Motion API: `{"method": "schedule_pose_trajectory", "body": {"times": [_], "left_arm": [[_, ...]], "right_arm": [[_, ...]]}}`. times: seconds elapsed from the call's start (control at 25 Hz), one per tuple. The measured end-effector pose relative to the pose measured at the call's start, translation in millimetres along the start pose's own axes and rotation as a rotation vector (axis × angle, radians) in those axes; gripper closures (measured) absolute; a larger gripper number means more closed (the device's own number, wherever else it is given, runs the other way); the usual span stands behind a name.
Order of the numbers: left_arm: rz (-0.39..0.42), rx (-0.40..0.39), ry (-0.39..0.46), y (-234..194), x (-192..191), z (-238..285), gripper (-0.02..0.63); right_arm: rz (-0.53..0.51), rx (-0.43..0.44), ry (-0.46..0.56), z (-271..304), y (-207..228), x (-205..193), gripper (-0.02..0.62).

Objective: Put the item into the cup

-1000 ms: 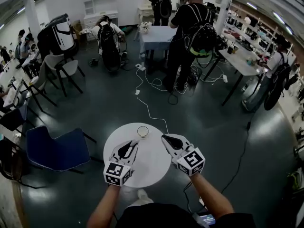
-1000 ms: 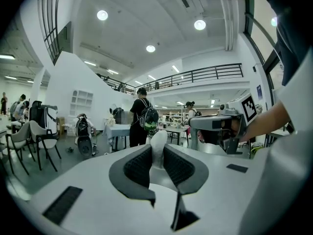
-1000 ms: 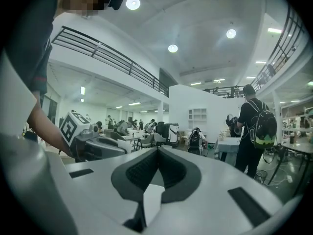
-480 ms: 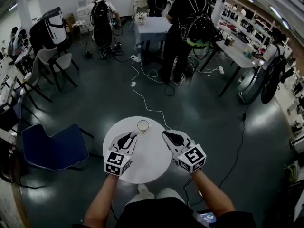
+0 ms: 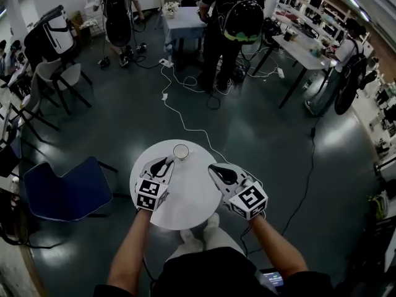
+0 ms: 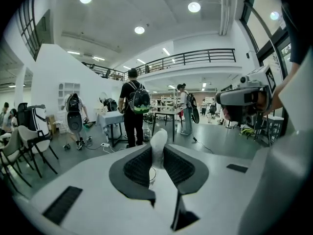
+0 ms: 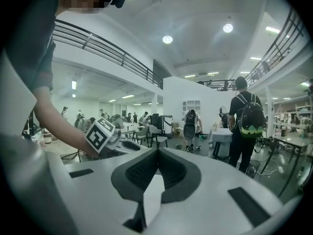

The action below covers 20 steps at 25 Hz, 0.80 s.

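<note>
Left forearm (image 5: pixel 132 247): it is seen bare at the bottom of the head view, and the left gripper is carried by it.
Right forearm (image 5: pixel 277 247): it is seen bare too, and the right gripper is carried by it.
Left gripper (image 6: pixel 157 153): it is held above the left part of the table and is pointed toward the cup. Its jaws are closed on the white item, which is pressed between the ribbed pads.
White item (image 6: pixel 158 140): it is gripped between the jaws of the left gripper and sticks out above them. It is held over the table, not in the cup. What kind of item it is cannot be told.
Right gripper (image 5: pixel 214 168): it is held above the right part of the table. Its jaws are brought together, and nothing is seen between them.
Table (image 5: pixel 185 198): it is round and white, and it is placed directly in front of the person.
Cup (image 5: pixel 180 151): it is clear and upright, and it is placed at the far edge of the table, just beyond the tips of the left gripper.
Blue chair (image 5: pixel 69 192): it is placed on the dark floor, left of the table.
White cable (image 5: pixel 185 119): it is laid on the floor from the table toward the far side.
Person with backpack (image 5: pixel 242 16): the person is seen far away from behind, beside a cloth-covered table (image 5: pixel 180 22).
</note>
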<state>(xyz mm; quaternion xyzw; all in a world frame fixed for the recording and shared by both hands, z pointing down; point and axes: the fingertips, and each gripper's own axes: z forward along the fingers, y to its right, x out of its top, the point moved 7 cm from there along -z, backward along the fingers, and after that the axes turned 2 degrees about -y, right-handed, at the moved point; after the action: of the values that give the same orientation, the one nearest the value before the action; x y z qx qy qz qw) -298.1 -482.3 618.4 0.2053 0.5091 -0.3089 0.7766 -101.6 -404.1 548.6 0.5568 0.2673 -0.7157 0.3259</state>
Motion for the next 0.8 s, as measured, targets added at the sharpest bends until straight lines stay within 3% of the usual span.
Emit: {"method": "schedule_pose_trajectory", "body": {"times": [0.48,0.8], "left_arm": [[0.047,-0.027,-0.084,-20.7,-14.6,68.3,0.525],[0.056,-0.041,-0.118,-34.7,-39.5,119.8,0.525]], "right_arm": [[0.052,0.009,-0.025,21.4,41.9,-25.7,0.578],[0.059,0.028,-0.071,41.6,66.7,-66.9,0.578]]}}
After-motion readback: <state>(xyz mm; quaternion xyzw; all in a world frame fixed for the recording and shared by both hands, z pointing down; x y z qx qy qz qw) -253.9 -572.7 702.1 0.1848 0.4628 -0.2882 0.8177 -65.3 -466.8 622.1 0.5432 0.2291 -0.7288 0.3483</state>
